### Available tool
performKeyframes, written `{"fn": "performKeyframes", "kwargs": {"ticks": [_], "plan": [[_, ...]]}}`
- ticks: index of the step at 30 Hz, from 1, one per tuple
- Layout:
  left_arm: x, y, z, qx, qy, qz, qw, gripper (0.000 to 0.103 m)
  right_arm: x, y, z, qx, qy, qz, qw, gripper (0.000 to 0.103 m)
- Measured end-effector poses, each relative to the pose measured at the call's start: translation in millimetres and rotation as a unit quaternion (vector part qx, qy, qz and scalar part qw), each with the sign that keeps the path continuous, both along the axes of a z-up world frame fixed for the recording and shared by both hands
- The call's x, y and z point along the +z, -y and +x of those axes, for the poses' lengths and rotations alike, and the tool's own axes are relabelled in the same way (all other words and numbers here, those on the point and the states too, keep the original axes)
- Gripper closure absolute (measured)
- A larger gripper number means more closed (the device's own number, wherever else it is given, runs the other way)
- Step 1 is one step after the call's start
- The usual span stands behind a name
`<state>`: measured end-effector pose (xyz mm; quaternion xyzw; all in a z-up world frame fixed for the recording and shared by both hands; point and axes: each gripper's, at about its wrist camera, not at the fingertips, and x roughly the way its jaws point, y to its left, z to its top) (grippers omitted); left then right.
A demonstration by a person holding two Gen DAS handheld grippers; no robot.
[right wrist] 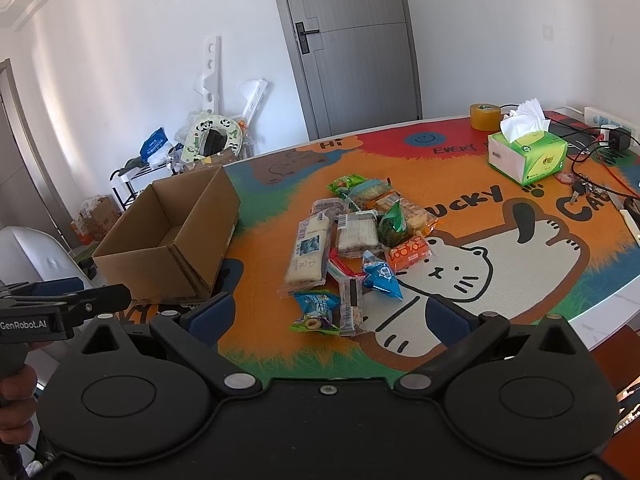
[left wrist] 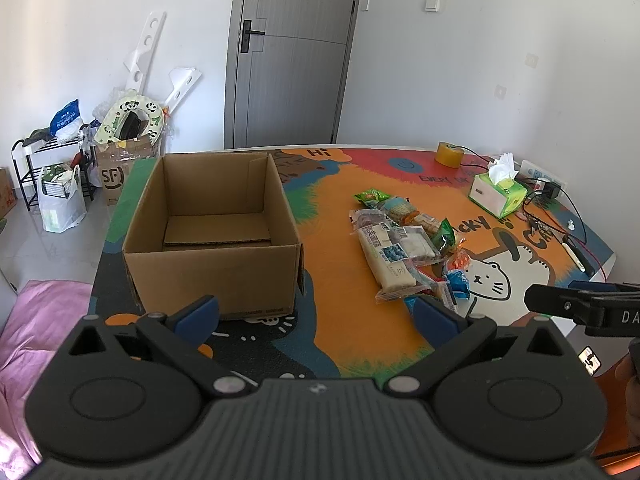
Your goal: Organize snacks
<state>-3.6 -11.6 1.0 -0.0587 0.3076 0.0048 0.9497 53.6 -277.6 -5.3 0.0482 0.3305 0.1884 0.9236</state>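
An open, empty cardboard box [left wrist: 212, 232] stands on the left of the colourful table mat; it also shows in the right wrist view [right wrist: 168, 240]. A pile of wrapped snacks [left wrist: 404, 248] lies to its right, seen closer in the right wrist view [right wrist: 352, 248]. My left gripper [left wrist: 316, 316] is open and empty, held near the table's front edge in front of the box. My right gripper [right wrist: 328, 316] is open and empty, just short of the nearest snack packets. Each gripper's side shows in the other's view.
A green tissue box [right wrist: 528, 152], a roll of tape [right wrist: 484, 116], a power strip with cables [right wrist: 608, 128] and keys lie at the back right. A shoe rack and bags [left wrist: 52, 168] stand on the floor left. A pink cloth [left wrist: 36, 332] lies near left.
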Motion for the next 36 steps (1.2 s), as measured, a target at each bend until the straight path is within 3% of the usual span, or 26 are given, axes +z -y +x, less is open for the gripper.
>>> {"fn": "performKeyframes", "kwargs": {"ticks": [36], "plan": [[-5.6, 4.1, 2.3, -0.008, 0.005, -0.017, 0.9998, 0.000, -4.0, 10.4, 4.4, -0.010, 0.009, -0.006, 1.000, 0.000]]}}
